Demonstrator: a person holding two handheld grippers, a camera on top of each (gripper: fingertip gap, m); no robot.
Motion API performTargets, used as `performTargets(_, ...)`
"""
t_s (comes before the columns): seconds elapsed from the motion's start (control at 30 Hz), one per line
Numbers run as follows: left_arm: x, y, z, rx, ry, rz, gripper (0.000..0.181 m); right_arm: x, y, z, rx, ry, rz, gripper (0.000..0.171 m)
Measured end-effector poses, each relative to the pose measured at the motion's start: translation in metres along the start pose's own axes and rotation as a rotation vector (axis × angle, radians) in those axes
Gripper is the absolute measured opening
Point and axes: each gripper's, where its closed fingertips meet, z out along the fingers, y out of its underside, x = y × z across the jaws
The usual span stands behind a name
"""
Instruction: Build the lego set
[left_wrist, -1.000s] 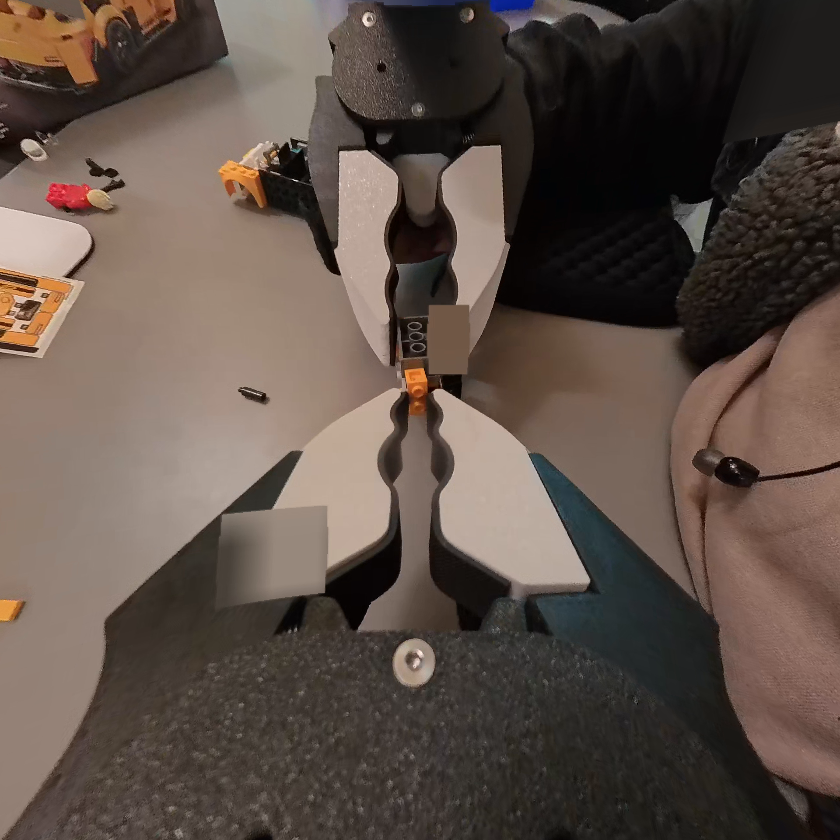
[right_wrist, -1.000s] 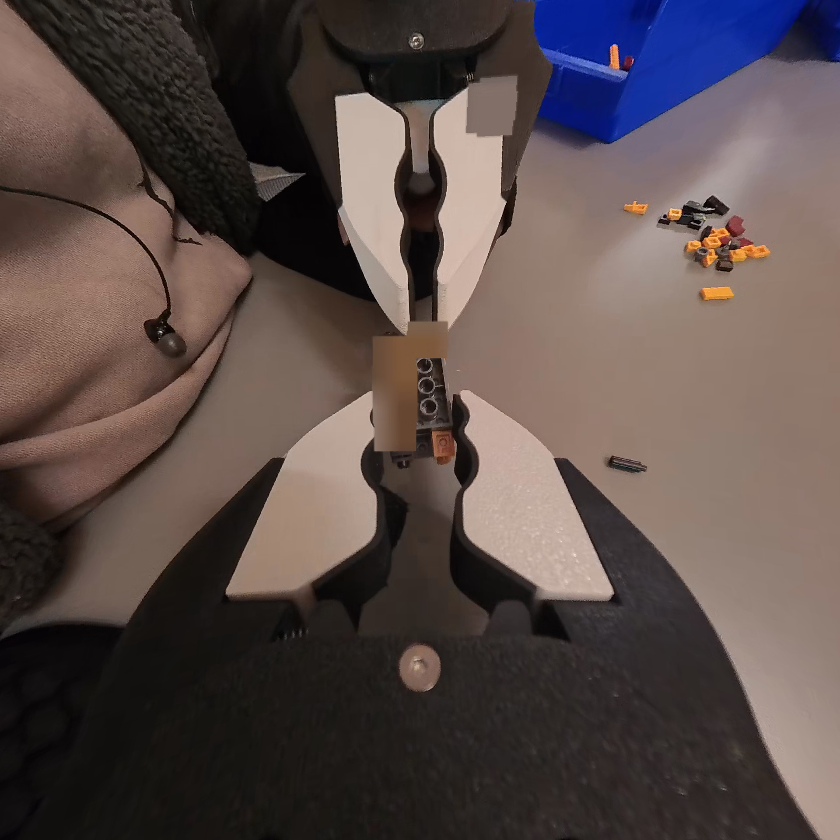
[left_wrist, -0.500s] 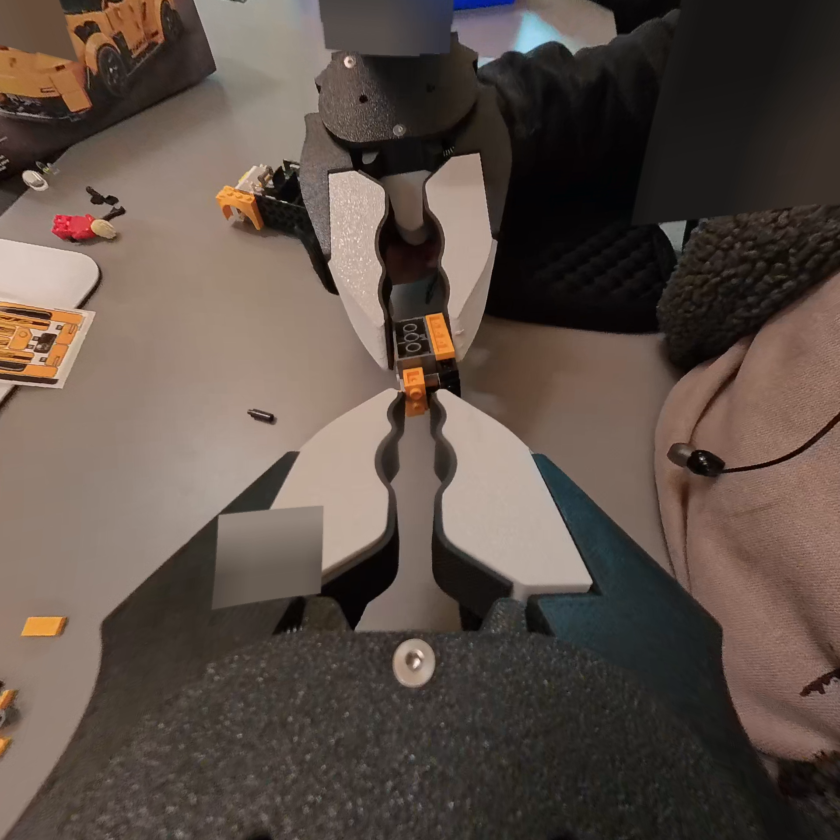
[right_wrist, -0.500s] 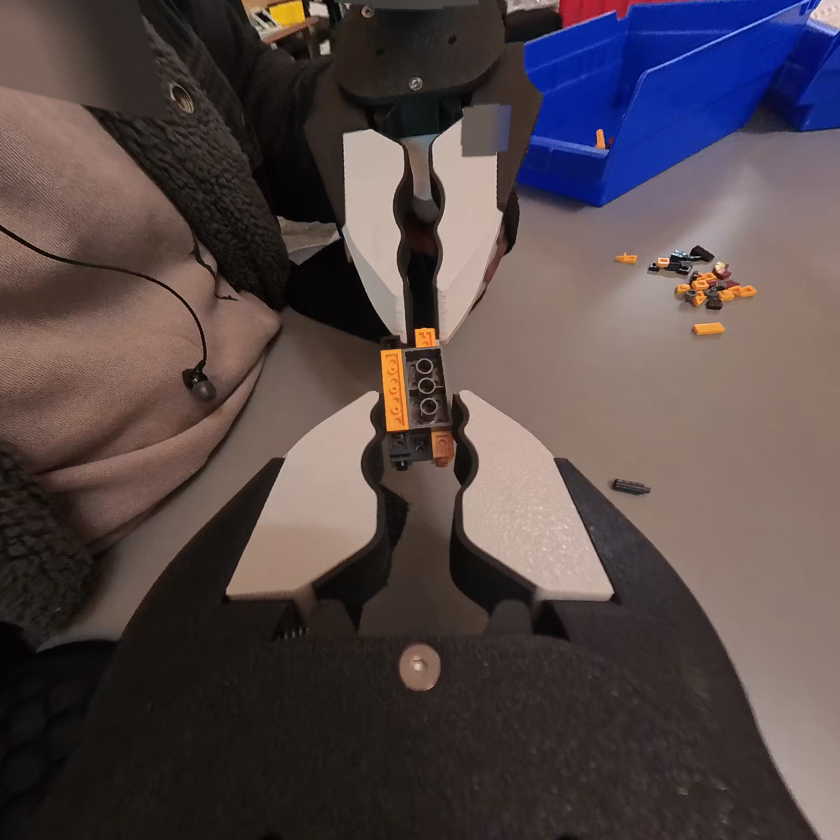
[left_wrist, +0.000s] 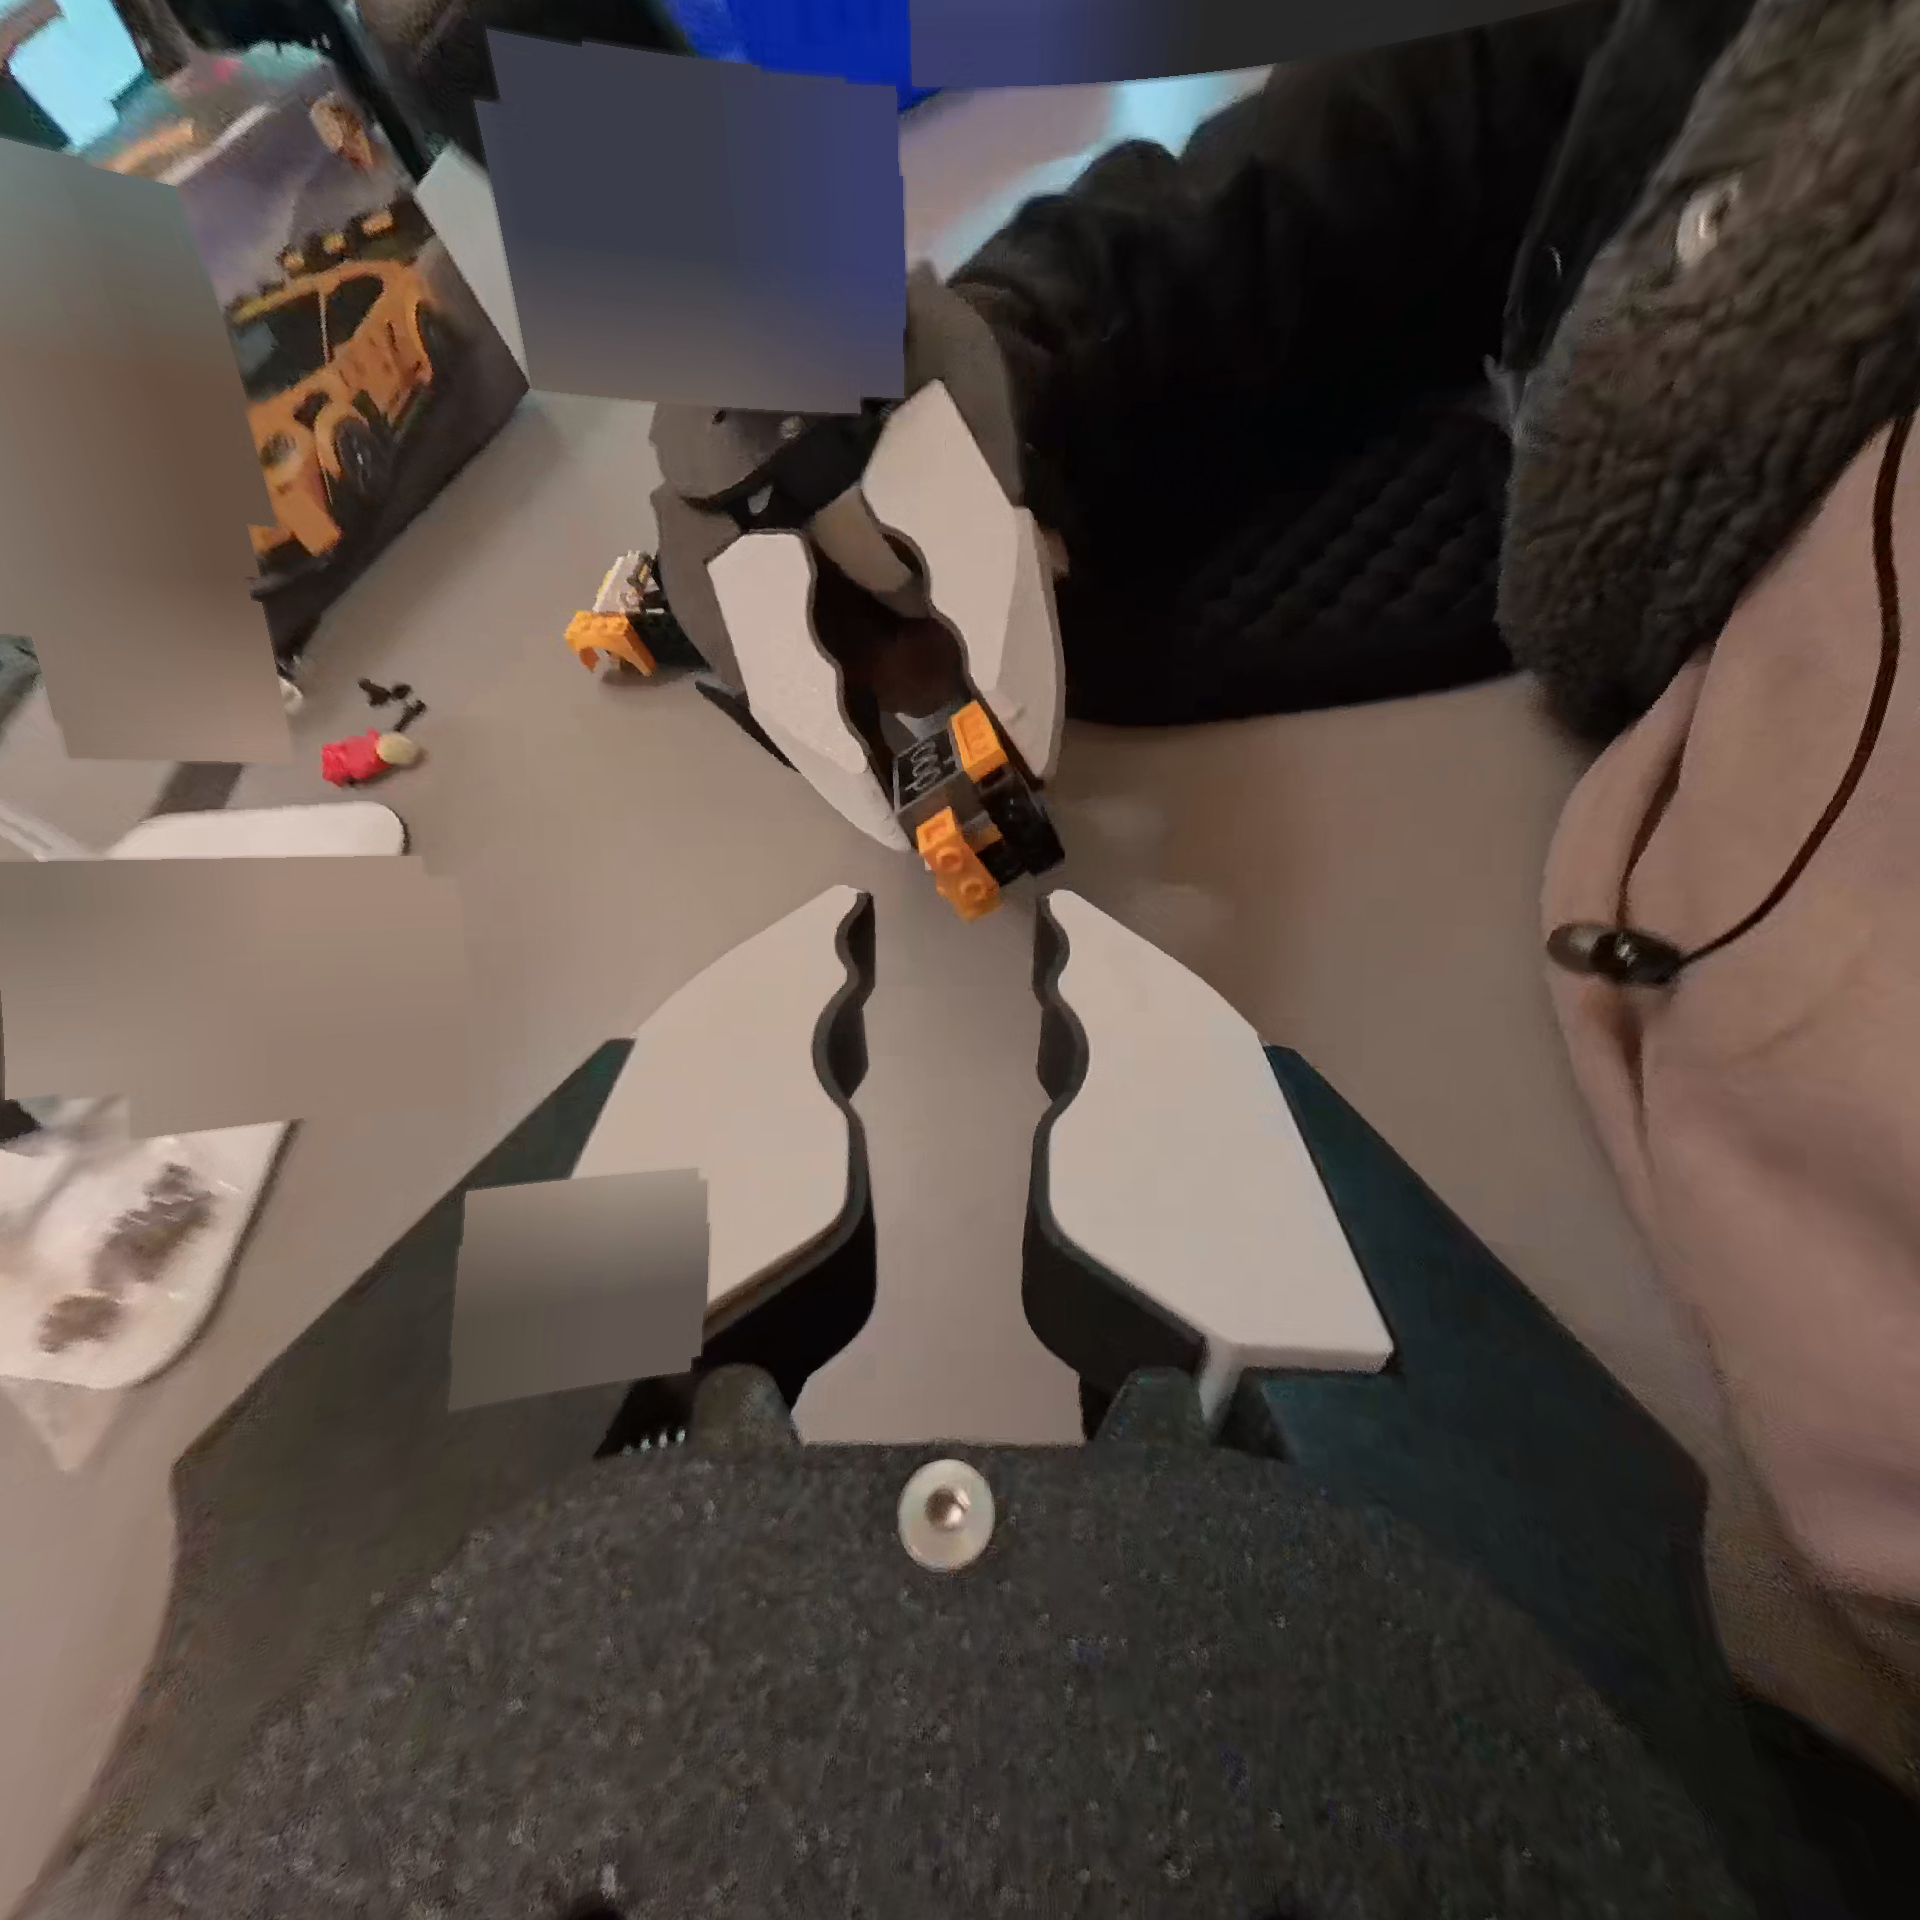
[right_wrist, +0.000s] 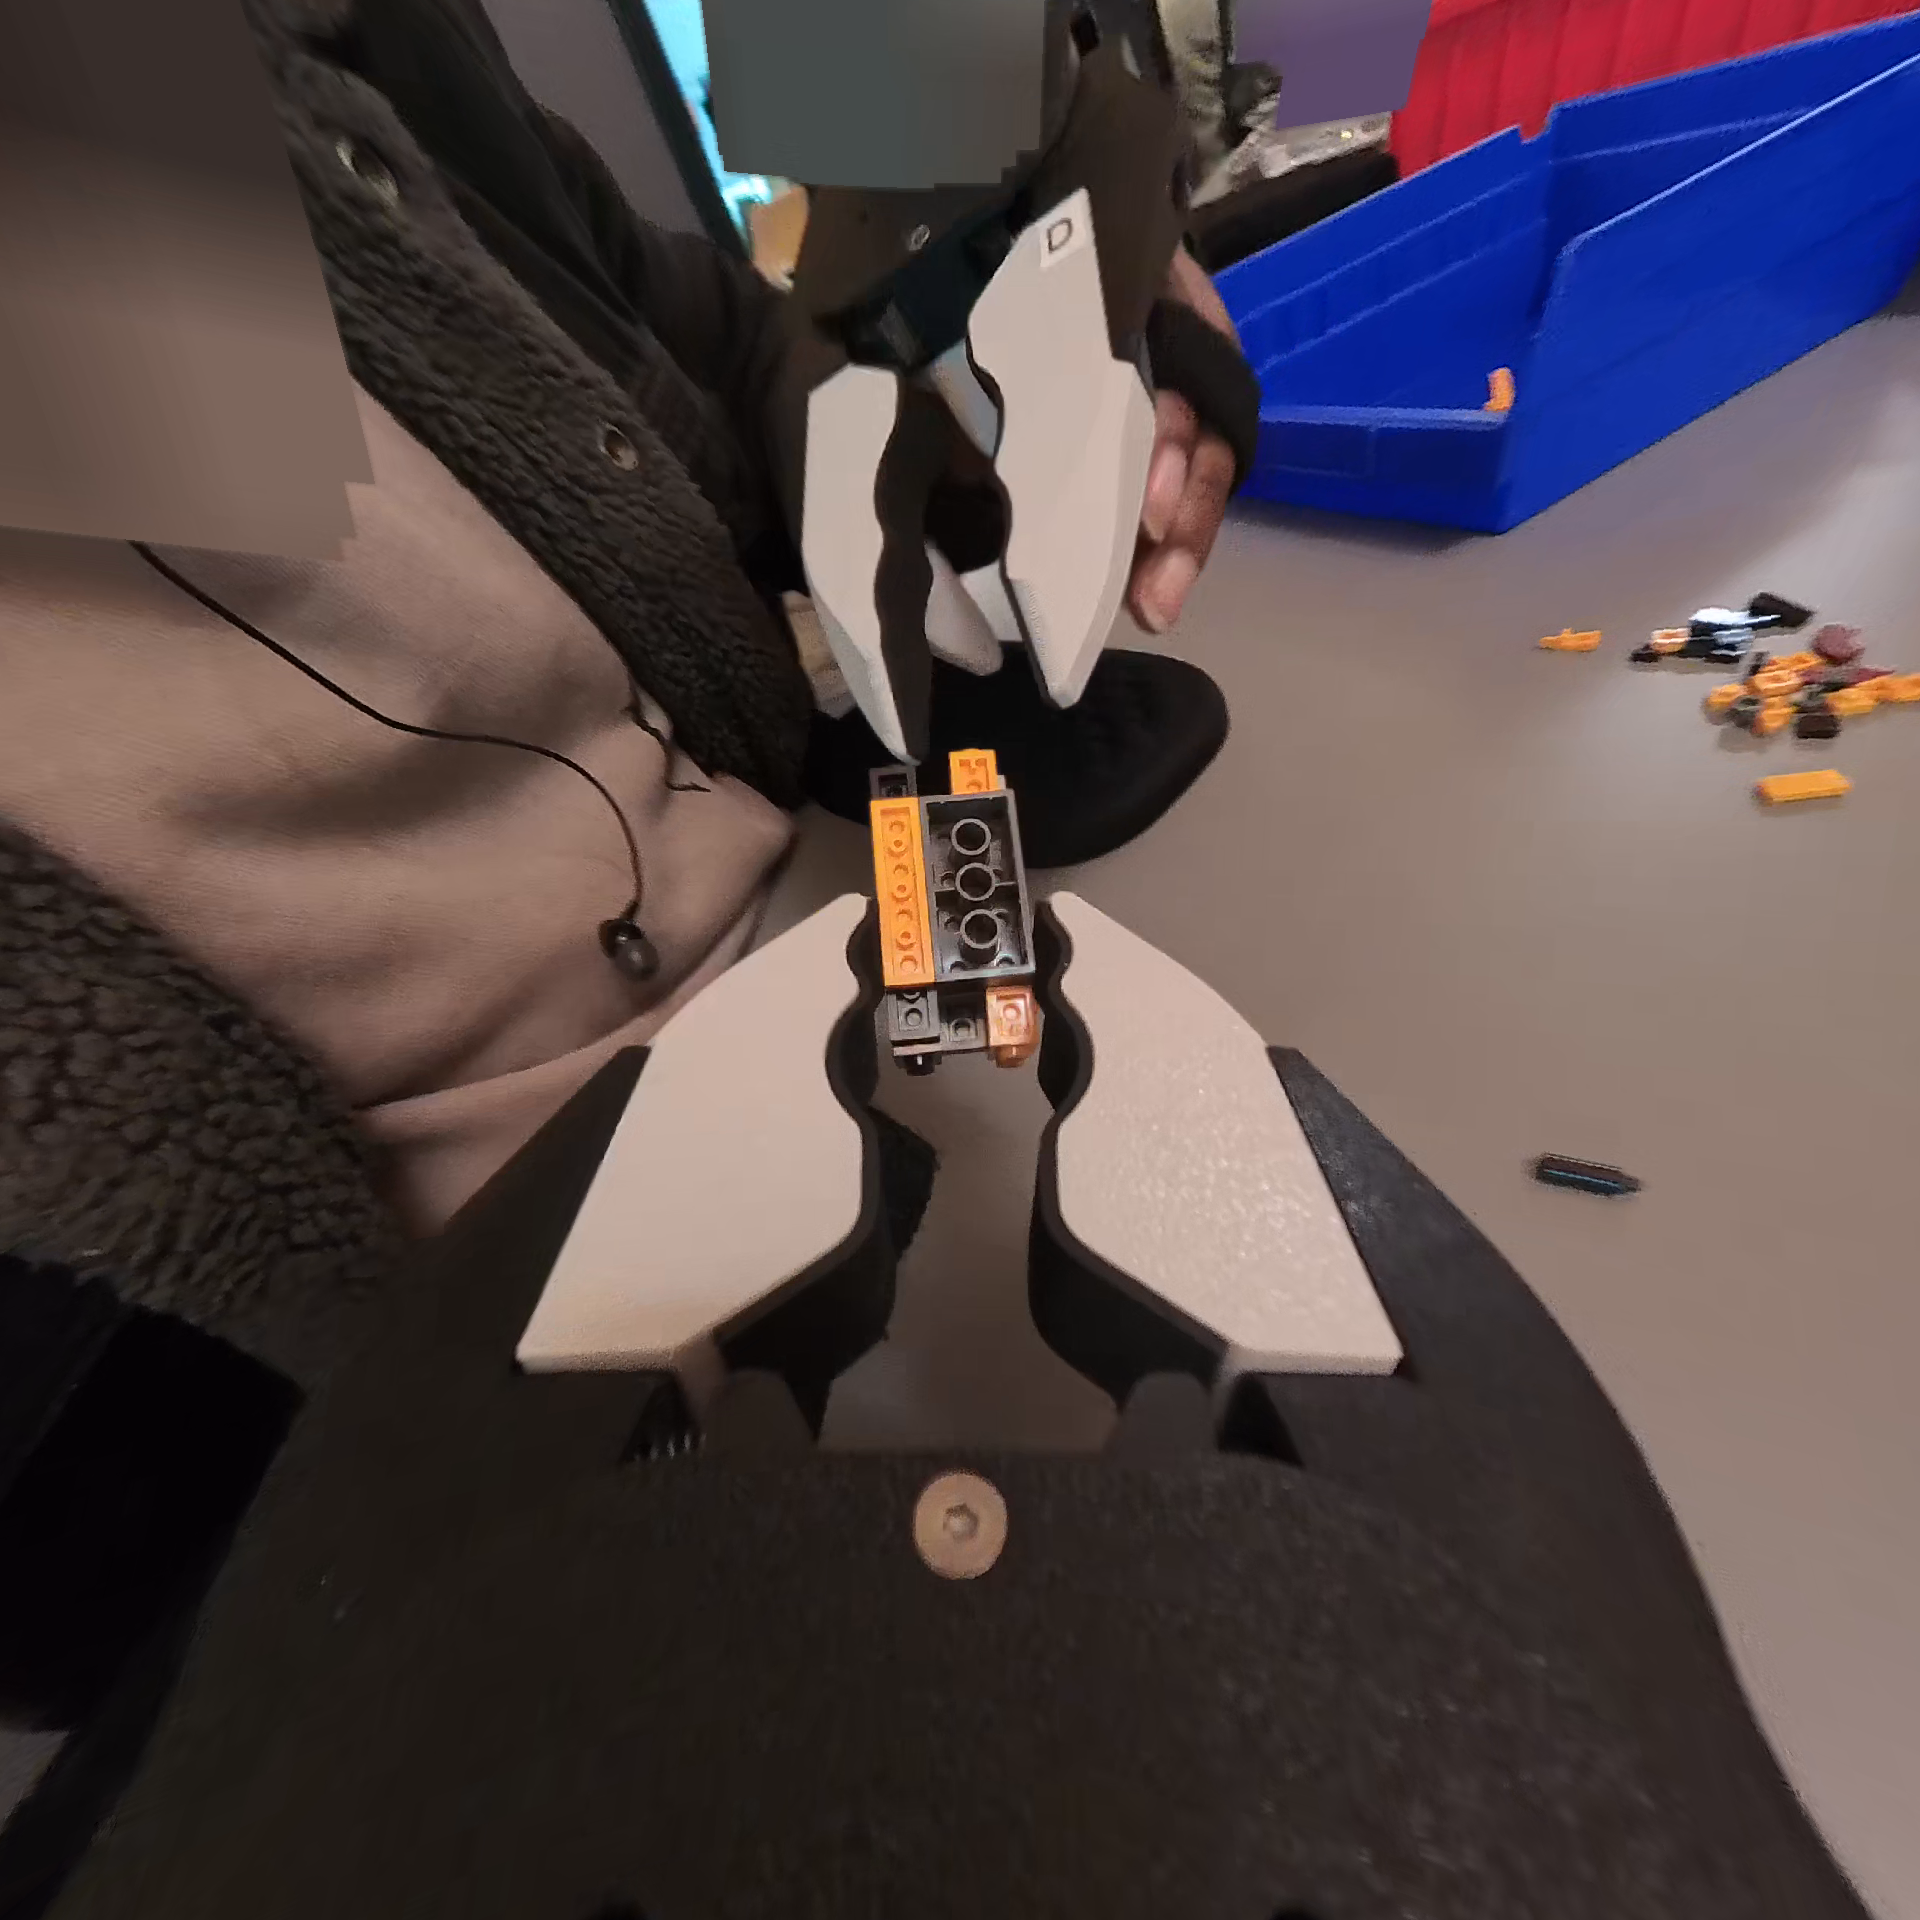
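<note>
My right gripper (right_wrist: 956, 914) is shut on a small black and orange lego assembly (right_wrist: 956, 904) and holds it above the grey table. The assembly also shows in the left wrist view (left_wrist: 966, 821), tilted, with a small orange piece (left_wrist: 961, 878) stuck on its near end. My left gripper (left_wrist: 954, 904) is open and empty, its tips just short of that orange piece. In the right wrist view the left gripper (right_wrist: 985, 722) sits just beyond the assembly, jaws apart. In the left wrist view the right gripper (left_wrist: 966, 800) points toward me.
The lego box (left_wrist: 343, 384) with a yellow car on it, a part-built car (left_wrist: 623, 623), a red piece (left_wrist: 358, 753) and a bag of parts (left_wrist: 114, 1257) lie to the left. Blue bins (right_wrist: 1558, 343), a pile of loose pieces (right_wrist: 1787, 675) and a black pin (right_wrist: 1584, 1176) lie to the right. The person's coat is close by.
My left gripper has opened and let go of the small orange piece, which stays on the assembly. The right gripper has tilted with the assembly still in it.
</note>
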Motion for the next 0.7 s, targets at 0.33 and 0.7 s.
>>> performTargets(0.33, 0.011, -0.023, 0.009, -0.027, -0.062, 0.443, 0.033, -0.021, -0.014, -0.005, 0.086, -0.181, 0.112, 0.027)
performTargets(0.7, 0.017, -0.030, 0.009, -0.062, -0.076, 0.577, 0.023, -0.035, -0.020, -0.005, 0.112, -0.254, 0.114, 0.027)
